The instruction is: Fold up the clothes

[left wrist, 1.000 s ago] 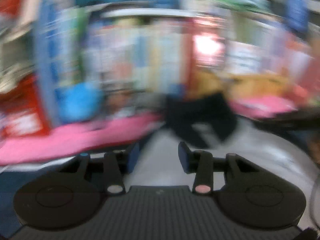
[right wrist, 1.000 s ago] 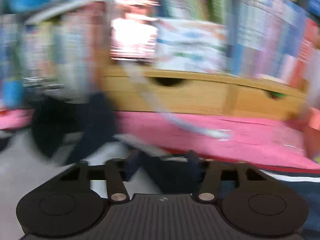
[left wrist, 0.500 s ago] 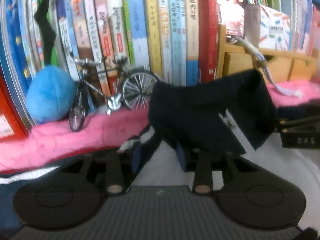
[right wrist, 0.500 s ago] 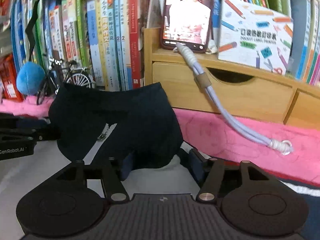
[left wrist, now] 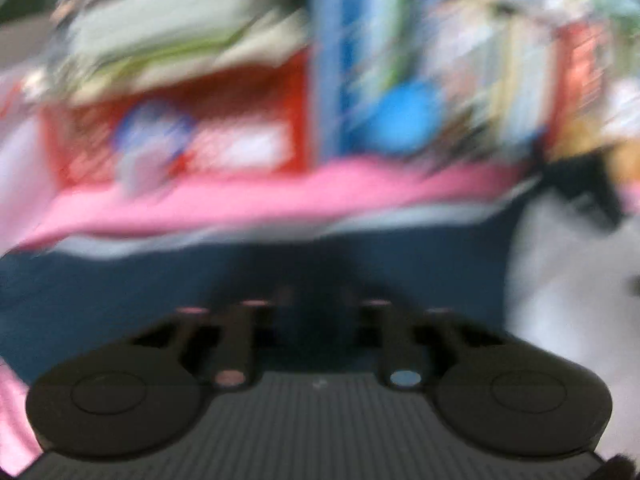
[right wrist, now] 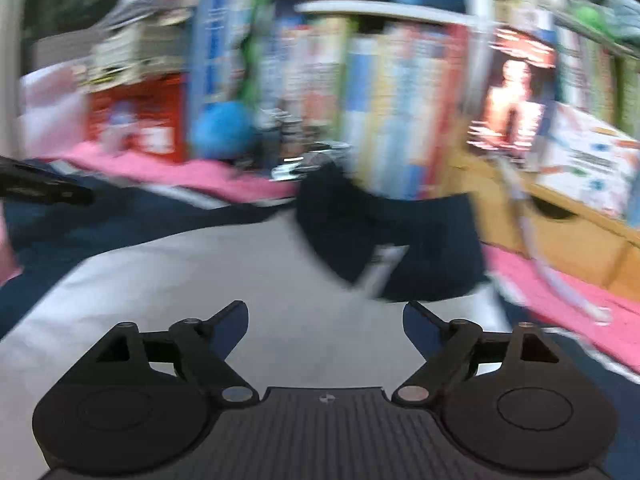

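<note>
left gripper [left wrist: 310, 304]: jaws closed tight, seemingly gripping nothing; view blurred
right gripper [right wrist: 322, 322]: jaws spreading wide, holding nothing
garment [right wrist: 384, 236]: dark piece lying on grey cloth [right wrist: 200, 280], ahead of right gripper

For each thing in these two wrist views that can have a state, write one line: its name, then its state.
right gripper: open, jaws just widened, nothing between them.
left gripper: shut; the blur hides whether it grips anything.
dark collar: lying over the grey garment, free of both grippers.
grey garment: spread flat.
wooden drawer: closed.
phone screen: lit.
</note>
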A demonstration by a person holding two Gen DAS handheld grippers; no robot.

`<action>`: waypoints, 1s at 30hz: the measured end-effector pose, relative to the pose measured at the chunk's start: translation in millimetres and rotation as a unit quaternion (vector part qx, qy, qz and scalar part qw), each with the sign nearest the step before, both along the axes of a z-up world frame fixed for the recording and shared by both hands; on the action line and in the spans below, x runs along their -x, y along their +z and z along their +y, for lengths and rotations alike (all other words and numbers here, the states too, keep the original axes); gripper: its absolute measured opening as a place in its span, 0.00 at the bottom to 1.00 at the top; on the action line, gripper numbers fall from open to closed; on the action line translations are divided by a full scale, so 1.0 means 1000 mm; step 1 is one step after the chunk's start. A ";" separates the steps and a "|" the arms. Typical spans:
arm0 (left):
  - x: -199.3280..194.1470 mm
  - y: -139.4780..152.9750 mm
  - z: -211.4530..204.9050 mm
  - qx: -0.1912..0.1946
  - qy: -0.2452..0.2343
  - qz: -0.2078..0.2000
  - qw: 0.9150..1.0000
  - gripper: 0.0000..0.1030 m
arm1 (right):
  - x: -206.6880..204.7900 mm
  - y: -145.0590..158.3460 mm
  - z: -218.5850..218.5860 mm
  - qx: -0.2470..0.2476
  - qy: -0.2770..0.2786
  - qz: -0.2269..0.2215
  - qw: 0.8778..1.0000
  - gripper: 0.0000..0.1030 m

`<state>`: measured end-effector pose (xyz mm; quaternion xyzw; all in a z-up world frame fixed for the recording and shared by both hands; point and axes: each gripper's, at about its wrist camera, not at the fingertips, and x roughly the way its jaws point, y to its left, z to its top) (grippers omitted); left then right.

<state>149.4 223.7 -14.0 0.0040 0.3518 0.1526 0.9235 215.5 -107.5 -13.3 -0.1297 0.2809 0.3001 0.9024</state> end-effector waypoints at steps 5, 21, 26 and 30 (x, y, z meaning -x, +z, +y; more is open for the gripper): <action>0.005 -0.008 0.093 -0.073 0.107 0.017 0.991 0.01 | 0.009 -0.016 0.008 0.000 0.008 0.024 1.000 0.86; 0.014 0.009 0.163 -0.024 0.238 -0.018 0.971 0.17 | -0.005 -0.020 -0.003 -0.010 -0.025 0.060 0.998 1.00; 0.038 0.045 0.073 -0.011 0.123 -0.064 0.990 0.19 | -0.005 -0.019 -0.003 -0.011 -0.025 0.064 0.998 1.00; 0.070 0.069 -0.028 0.055 0.004 -0.106 0.993 0.28 | -0.004 -0.014 -0.002 0.001 -0.039 0.067 0.997 1.00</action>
